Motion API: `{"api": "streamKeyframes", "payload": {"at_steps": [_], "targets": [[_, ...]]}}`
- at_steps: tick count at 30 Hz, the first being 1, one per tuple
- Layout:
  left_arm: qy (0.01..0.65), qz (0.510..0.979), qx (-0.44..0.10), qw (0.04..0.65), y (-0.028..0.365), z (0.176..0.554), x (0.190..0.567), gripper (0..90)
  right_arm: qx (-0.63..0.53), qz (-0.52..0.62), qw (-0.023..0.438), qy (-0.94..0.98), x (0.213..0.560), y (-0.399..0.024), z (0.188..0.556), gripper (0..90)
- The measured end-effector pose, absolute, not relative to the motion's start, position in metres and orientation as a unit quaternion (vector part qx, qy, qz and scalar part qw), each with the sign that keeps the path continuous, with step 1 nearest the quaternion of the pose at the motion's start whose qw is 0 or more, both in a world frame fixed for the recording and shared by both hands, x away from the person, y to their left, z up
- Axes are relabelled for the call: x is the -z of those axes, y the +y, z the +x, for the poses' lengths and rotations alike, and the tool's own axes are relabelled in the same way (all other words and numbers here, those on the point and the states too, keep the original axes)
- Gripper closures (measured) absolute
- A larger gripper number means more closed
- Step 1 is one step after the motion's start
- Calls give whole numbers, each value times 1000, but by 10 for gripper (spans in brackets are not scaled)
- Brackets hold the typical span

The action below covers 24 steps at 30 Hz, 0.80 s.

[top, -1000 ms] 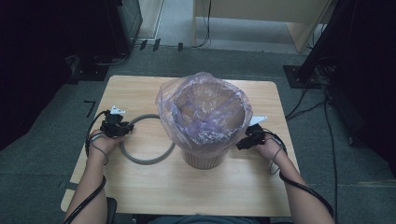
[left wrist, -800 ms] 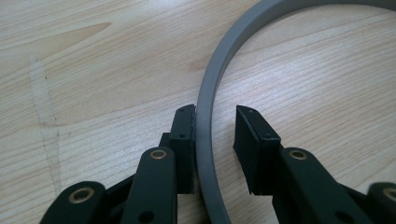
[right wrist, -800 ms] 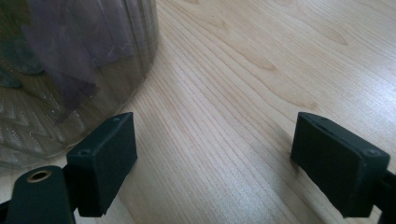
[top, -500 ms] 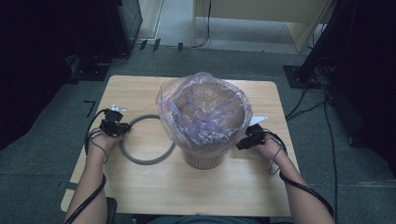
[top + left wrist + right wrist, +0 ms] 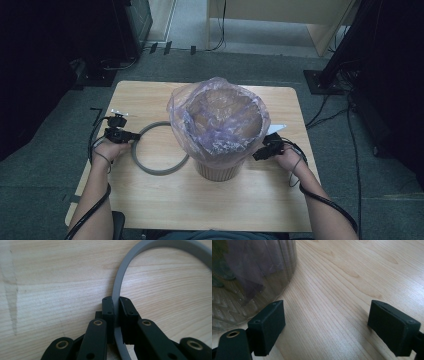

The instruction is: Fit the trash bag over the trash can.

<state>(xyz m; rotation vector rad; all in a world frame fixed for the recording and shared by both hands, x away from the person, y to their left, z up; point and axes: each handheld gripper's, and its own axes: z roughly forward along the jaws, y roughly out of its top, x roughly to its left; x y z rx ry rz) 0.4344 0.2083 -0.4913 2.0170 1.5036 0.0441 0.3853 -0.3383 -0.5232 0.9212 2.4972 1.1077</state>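
I see a light wooden table (image 5: 150,95) standing on grey carpet (image 5: 250,67), its far corners rounded. Beyond its far edge stands pale wooden furniture (image 5: 280,20); dark equipment (image 5: 127,25) flanks both sides, with black cables (image 5: 330,112) trailing across the floor at right.

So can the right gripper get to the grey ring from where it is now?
Probably not straight away. The right gripper sits open on the far side of the bin with its purple bag, and that stands between it and the grey ring. The left gripper has just been closing on the ring.
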Motion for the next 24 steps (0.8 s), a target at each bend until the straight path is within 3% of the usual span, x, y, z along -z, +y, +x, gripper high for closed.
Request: {"api": "streamKeyframes", "payload": {"at_steps": [5,14,24], "targets": [[583,729,15,358,223,434,490,843,-381,317,129,859,523,-338,385,142],[592,711,53,375,232,437,488,844,-381,317,129,859,523,-338,385,142],[586,715,59,378,239,438,460,844,-381,317,129,859,523,-338,385,141]]}}
